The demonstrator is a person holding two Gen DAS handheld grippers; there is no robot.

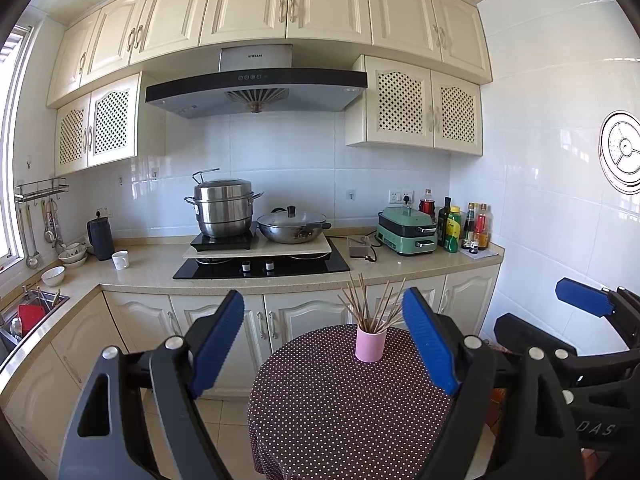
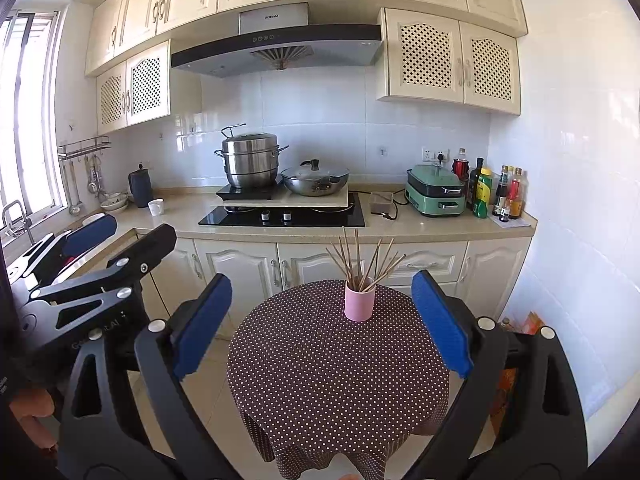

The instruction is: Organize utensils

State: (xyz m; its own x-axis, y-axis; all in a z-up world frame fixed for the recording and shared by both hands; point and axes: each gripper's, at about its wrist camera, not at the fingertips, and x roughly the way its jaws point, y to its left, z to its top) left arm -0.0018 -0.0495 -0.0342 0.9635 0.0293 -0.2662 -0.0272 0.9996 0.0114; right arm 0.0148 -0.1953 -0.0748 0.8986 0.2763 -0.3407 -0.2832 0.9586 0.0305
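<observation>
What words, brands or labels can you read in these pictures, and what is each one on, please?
"ROBAM": on the range hood; mirrored in the left wrist view.
"DAS": partial lettering on the right hand-held gripper.
Bottle labels: too small to read.
Left hand-held gripper lettering: too blurred.

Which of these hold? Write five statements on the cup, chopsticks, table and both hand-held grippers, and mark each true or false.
1. The pink cup stands upright on the dotted tablecloth. True.
2. The chopsticks lie flat on the table. False: they stand in the cup, fanned out.
3. The left hand-held gripper is open. True.
4. The right hand-held gripper grips a chopstick. False: it is open, holding nothing.
5. A lidded wok sits beside the steel steamer pot. True.
</observation>
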